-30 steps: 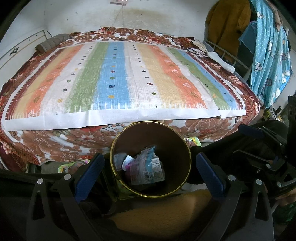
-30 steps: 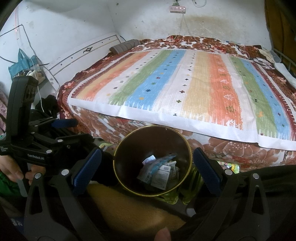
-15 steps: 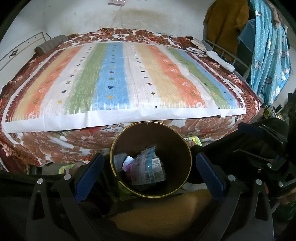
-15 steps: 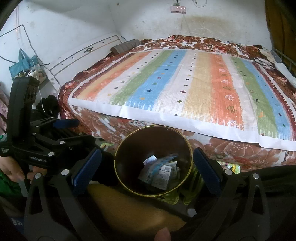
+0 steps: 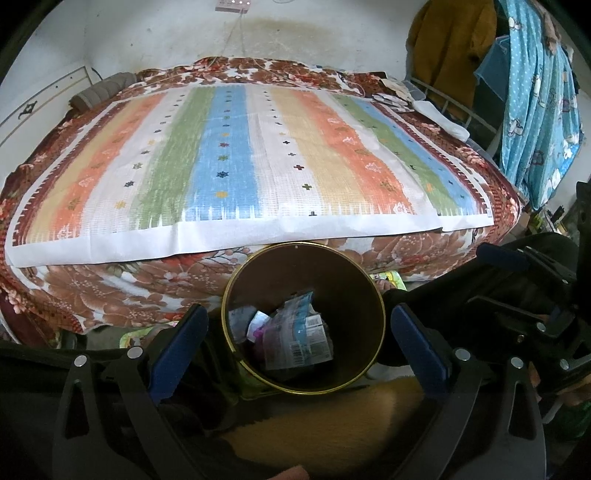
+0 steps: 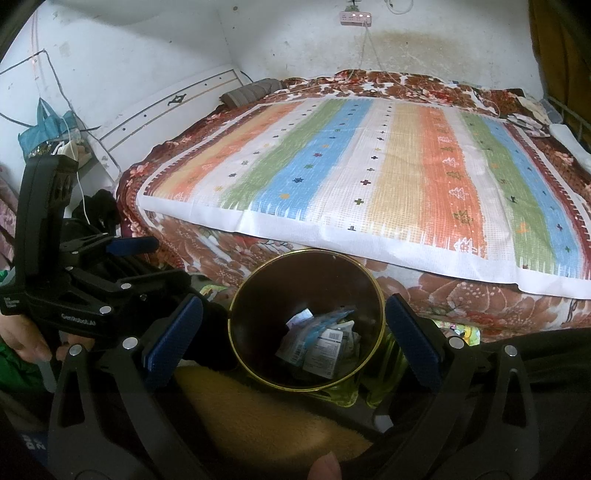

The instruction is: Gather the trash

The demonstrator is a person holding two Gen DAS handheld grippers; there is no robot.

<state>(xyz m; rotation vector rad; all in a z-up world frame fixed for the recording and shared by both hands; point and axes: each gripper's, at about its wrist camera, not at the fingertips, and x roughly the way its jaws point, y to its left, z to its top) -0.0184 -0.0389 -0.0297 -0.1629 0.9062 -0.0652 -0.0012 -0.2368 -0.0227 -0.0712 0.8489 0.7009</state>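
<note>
Our left tongs (image 5: 295,339) spread wide and empty over the bin (image 5: 303,384), our right tongs (image 6: 293,338) likewise wide, wrappers (image 5: 297,339) lying inside the bin, bin beside the bed (image 5: 240,155).

- Bed (image 5: 92,295), under a brown floral blanket (image 6: 461,295) that hangs over its near edge.
- Striped mat (image 5: 240,158) on the blanket, covering most of the bed; its white hem lies along the near edge.
- Grey roll (image 6: 251,90) at the bed's far left corner.
- White cloth (image 5: 439,116) near the bed's far right corner.
- Power strip (image 6: 354,16) on the wall beyond the bed, its cord dropping to the bed.
- Blue dotted cloth (image 5: 535,110) and mustard garment (image 5: 450,44) hanging to the right of the bed.
- Teal bag (image 6: 44,129) on the left wall.
</note>
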